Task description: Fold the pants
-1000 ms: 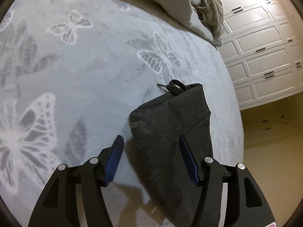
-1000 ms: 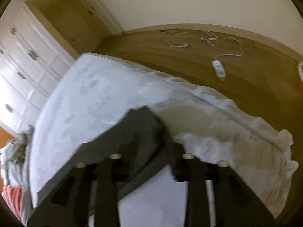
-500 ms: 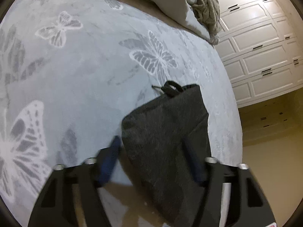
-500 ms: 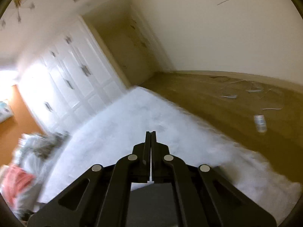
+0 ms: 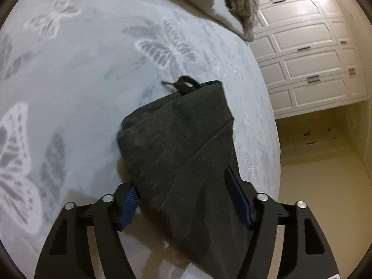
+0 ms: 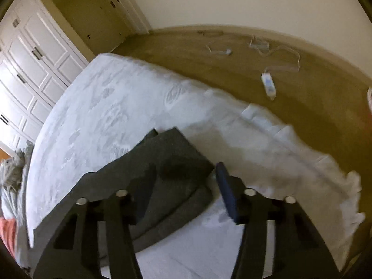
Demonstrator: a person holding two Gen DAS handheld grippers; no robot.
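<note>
Dark grey pants (image 5: pixel 181 144) lie folded on a pale blue bed cover with butterflies (image 5: pixel 81 74); a black drawstring loop (image 5: pixel 186 83) sticks out at the far end. My left gripper (image 5: pixel 183 200) is open, its blue pads either side of the near end of the pants. In the right wrist view the folded pants (image 6: pixel 172 162) lie on the bed (image 6: pixel 111 107) by its edge. My right gripper (image 6: pixel 186 186) is open, with the corner of the pants between its fingers.
A heap of bedding and clothes (image 5: pixel 241 4) lies at the head of the bed. White cupboards (image 5: pixel 307 65) stand beyond the bed. On the wooden floor lie a white remote (image 6: pixel 268 84) and cables (image 6: pixel 279 51). The bed's edge (image 6: pixel 302 153) is close to the right gripper.
The right gripper, shut and raised half a second ago, has come back down and opened over the pants' corner. The left gripper moved forward, so the pants reach deeper between its fingers.
</note>
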